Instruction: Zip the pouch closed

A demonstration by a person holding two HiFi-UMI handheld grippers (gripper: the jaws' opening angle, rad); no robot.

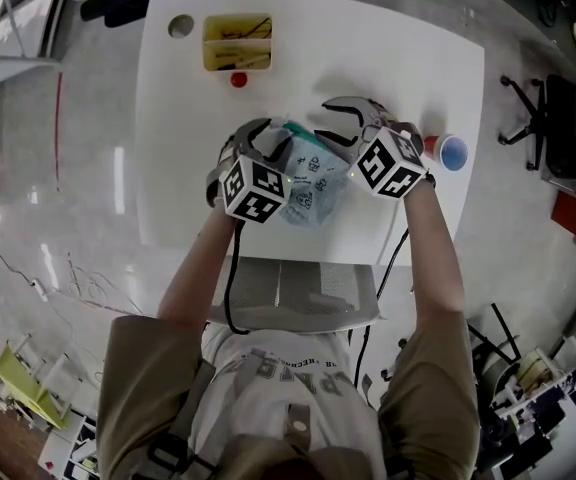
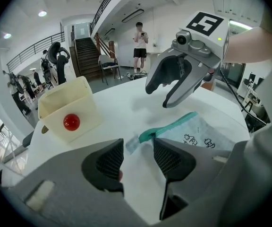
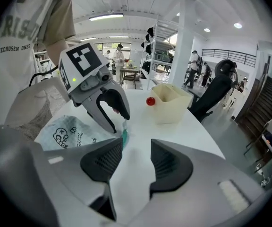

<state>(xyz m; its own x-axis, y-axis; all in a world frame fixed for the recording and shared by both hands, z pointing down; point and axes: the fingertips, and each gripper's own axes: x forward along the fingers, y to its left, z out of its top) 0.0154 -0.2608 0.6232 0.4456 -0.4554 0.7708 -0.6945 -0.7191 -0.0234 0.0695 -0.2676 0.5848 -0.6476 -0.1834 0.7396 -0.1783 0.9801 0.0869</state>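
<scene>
White matte table [image 1: 428,88], rounded corners; glossy grey floor [image 1: 88,168]; open hall w/ stairs [image 2: 86,51]. Pouch [image 1: 313,196] mid-table: pale crinkly printed film, teal zip edge. Cream plastic bin [image 1: 236,43] at its 11 o'clock, red ball [image 1: 239,79] beside. Left gripper [image 2: 138,148] fingers spread, zip end at tips, unpinched. Right gripper [image 3: 136,148] spread, empty.

There's a white square surface [image 1: 193,173] with a pale yellow open plastic box [image 1: 236,61] near its far edge and a small red ball [image 1: 239,79] just beside the box. A red-and-blue cup [image 1: 448,151] sits near the right edge, and a black office chair [image 1: 558,118] stands off on the floor beyond.
</scene>
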